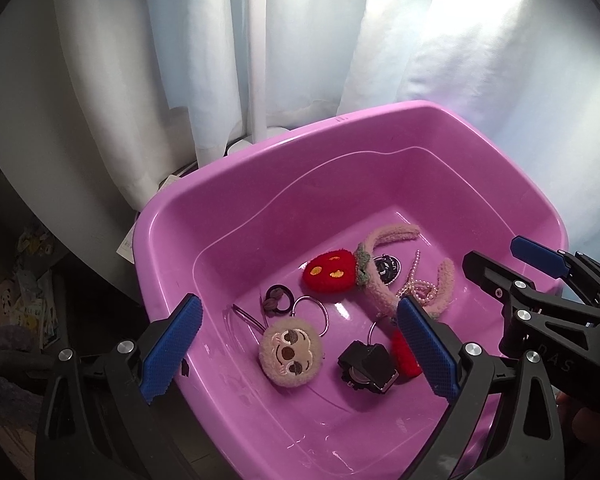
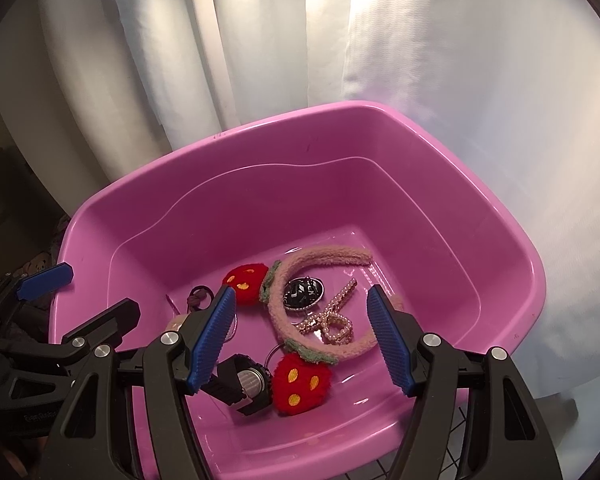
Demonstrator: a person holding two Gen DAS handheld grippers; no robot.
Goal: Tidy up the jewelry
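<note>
The right gripper (image 2: pixel 302 336) hangs above the pink tub (image 2: pixel 512 264) with its blue pads spread wide and nothing between them, and the left gripper (image 1: pixel 296 350) beside it is equally open and empty. Directly ahead of the right pads, low in the gap, lies the fuzzy pink headband (image 2: pixel 324 260) with a red strawberry pom at each end; its arc curves from the far side of the tub floor round toward the near pom, so its band runs roughly across the pads' line of closing. The pearl hair clip (image 2: pixel 332 316) rests inside that arc. The left gripper instead looks down on the round plush keychain (image 1: pixel 290 354) and a black watch (image 1: pixel 368 368), so the right one seems nearer the headband.
</note>
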